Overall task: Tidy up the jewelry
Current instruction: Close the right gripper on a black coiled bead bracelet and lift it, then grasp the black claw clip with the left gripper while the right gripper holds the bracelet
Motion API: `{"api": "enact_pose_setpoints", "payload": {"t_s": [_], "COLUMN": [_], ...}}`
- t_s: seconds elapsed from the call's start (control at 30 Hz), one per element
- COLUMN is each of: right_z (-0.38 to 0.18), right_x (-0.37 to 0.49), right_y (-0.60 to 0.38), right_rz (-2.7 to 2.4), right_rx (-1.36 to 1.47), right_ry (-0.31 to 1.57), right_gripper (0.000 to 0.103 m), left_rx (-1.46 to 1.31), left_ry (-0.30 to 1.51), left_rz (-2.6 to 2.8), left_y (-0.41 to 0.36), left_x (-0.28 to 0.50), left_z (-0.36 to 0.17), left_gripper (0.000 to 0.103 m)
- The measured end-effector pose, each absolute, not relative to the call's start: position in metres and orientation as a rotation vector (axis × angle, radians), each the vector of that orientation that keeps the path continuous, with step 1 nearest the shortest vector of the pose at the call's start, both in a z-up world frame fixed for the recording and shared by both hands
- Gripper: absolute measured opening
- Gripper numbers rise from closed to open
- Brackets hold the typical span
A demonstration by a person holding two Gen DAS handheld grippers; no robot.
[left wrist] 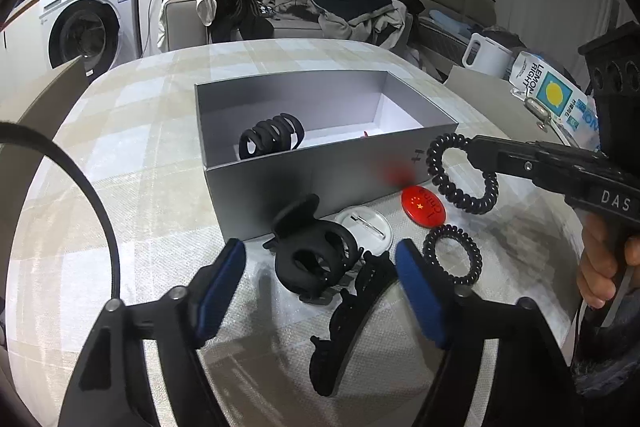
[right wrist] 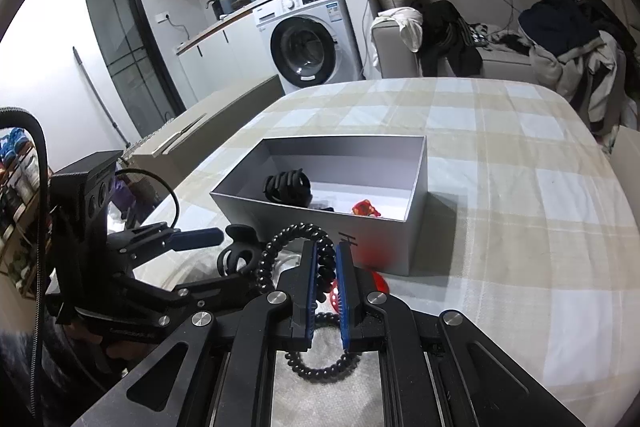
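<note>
A grey open box (left wrist: 304, 179) (right wrist: 384, 243) stands on the checked table and holds a black hair claw (left wrist: 272, 139) (right wrist: 287, 187) and a small red item (right wrist: 366, 207). My right gripper (right wrist: 325, 259) (left wrist: 474, 147) is shut on a black spiral hair tie (left wrist: 462, 173) (right wrist: 298, 239), held in the air just in front of the box. My left gripper (left wrist: 320, 267) is open around a black hair claw (left wrist: 314, 255) on the table. A second spiral tie (left wrist: 452, 255) (right wrist: 324, 363), a long black clip (left wrist: 348, 323), a red badge (left wrist: 423, 207) and a white badge (left wrist: 366, 223) lie nearby.
A white kettle (left wrist: 486, 55) and a lemon-print packet (left wrist: 552, 93) sit at the right. A sofa with piled clothes (left wrist: 352, 7) and a washing machine (right wrist: 308, 39) stand beyond the table's far edge. A cardboard box (right wrist: 208, 131) is at the left.
</note>
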State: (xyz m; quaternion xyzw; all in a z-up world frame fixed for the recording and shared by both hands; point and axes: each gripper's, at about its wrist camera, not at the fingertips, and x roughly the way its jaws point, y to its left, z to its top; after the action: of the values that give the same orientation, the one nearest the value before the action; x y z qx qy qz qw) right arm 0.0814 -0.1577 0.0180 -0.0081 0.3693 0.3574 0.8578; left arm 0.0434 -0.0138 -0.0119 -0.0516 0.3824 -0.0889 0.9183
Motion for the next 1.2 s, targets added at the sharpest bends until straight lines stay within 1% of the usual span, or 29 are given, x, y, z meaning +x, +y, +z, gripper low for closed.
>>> {"api": "enact_pose_setpoints", "payload": {"t_s": [0.07,0.1,0.2,0.27,0.33,0.53,1.2], "right_z": [0.018,0.018,0.019,0.021,0.022,0.022,0.034], "right_x": [0.081,0.081,0.079,0.078,0.077,0.078,0.080], "right_y": [-0.158,-0.158,-0.159,-0.159,-0.160,-0.162,-0.176], "right_rz": [0.756,0.756,0.760,0.762,0.762,0.761,0.771], "right_rx": [-0.009,-0.005,-0.008,-0.004,0.001,0.016,0.108], "right_ry": [0.778,0.779,0.775,0.772,0.771,0.766,0.710], "right_gripper": [0.008,0.008,0.008,0.008,0.008,0.008,0.008], "left_rx": [-0.113,-0.117,-0.135,-0.136,-0.124,-0.104,-0.105], "left_ry": [0.792,0.799,0.822,0.816,0.808,0.789,0.627], "left_rz": [-0.185,-0.187,-0.182,-0.194,-0.192,-0.205,-0.235], "left_y": [-0.013,-0.012,-0.010,-0.012,-0.014,-0.015,-0.012], "left_x": [0.045,0.045,0.047,0.045,0.043,0.040,0.028], "left_z": [-0.012,-0.013,-0.017,-0.016,-0.014,-0.011,0.027], "left_gripper": [0.058,0.048,0.045,0.036,0.032,0.032,0.032]}}
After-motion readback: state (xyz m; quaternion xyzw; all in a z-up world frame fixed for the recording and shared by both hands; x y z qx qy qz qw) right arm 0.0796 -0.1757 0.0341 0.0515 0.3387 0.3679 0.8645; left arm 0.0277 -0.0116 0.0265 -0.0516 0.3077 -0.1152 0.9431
